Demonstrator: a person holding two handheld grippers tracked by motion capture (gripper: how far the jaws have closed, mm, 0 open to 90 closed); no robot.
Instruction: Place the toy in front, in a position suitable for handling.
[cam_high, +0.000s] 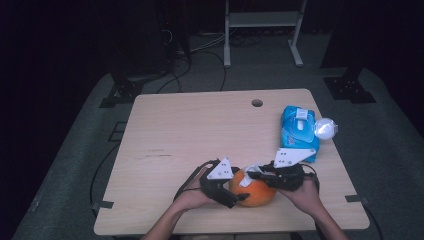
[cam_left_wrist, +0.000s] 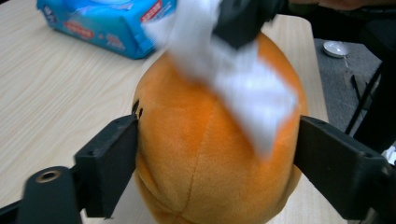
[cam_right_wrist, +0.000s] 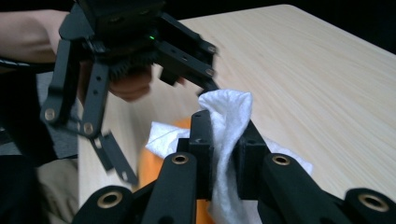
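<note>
Orange plush ball (cam_high: 257, 192) sits on the tabletop (cam_high: 200, 135) near the front edge, between both hands. Left gripper (cam_high: 239, 195) straddles the plush, a jaw on each side; in the left gripper view the jaws sit right at the plush flanks (cam_left_wrist: 205, 154), and I can't tell whether they press or just touch. Right gripper (cam_high: 252, 175) is clamped together on a white wipe (cam_right_wrist: 229, 135), cloth pinched between its jaws and draped over the top of the plush; the wipe is blurred in the left gripper view (cam_left_wrist: 233, 79). Blue wet-wipe pack (cam_high: 298, 131) lies at the right side of the tabletop, well apart from the plush, with a small white round thing (cam_high: 325, 129) just beside it at the tabletop edge.
</note>
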